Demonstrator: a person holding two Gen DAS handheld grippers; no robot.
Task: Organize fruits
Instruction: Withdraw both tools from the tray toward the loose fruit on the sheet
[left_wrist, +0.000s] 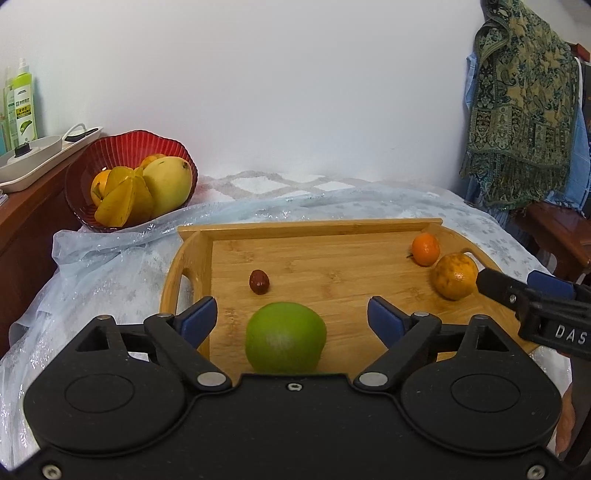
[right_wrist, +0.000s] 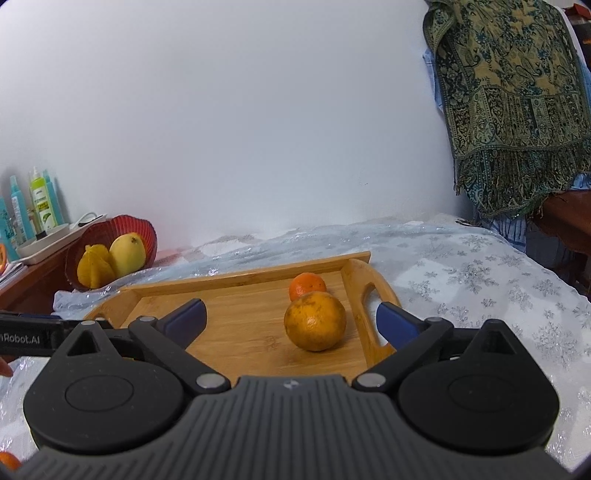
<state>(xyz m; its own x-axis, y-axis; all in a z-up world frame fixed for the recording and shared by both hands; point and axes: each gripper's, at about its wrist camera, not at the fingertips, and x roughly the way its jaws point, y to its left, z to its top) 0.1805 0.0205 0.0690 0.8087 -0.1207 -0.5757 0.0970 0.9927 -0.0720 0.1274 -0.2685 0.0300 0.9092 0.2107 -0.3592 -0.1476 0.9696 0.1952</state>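
A bamboo tray (left_wrist: 332, 258) (right_wrist: 240, 332) lies on the covered bed. On it sit a green round fruit (left_wrist: 285, 336), a small dark red date (left_wrist: 259, 282), a small orange mandarin (left_wrist: 425, 249) (right_wrist: 307, 285) and a larger mottled orange (left_wrist: 455, 275) (right_wrist: 315, 319). My left gripper (left_wrist: 291, 317) is open, and the green fruit sits between its blue pads without touching them. My right gripper (right_wrist: 291, 319) is open wide, with the mottled orange just ahead between its fingers, untouched. The right gripper's fingers (left_wrist: 495, 286) also show at the right edge of the left wrist view.
A red ribbed bowl (left_wrist: 110, 155) (right_wrist: 147, 229) at the back left holds a mango (left_wrist: 168, 184), a starfruit (left_wrist: 125, 201) and oranges. Bottles (left_wrist: 23, 107) and a white tray stand on a wooden cabinet at far left. A patterned scarf (left_wrist: 521, 122) hangs at right.
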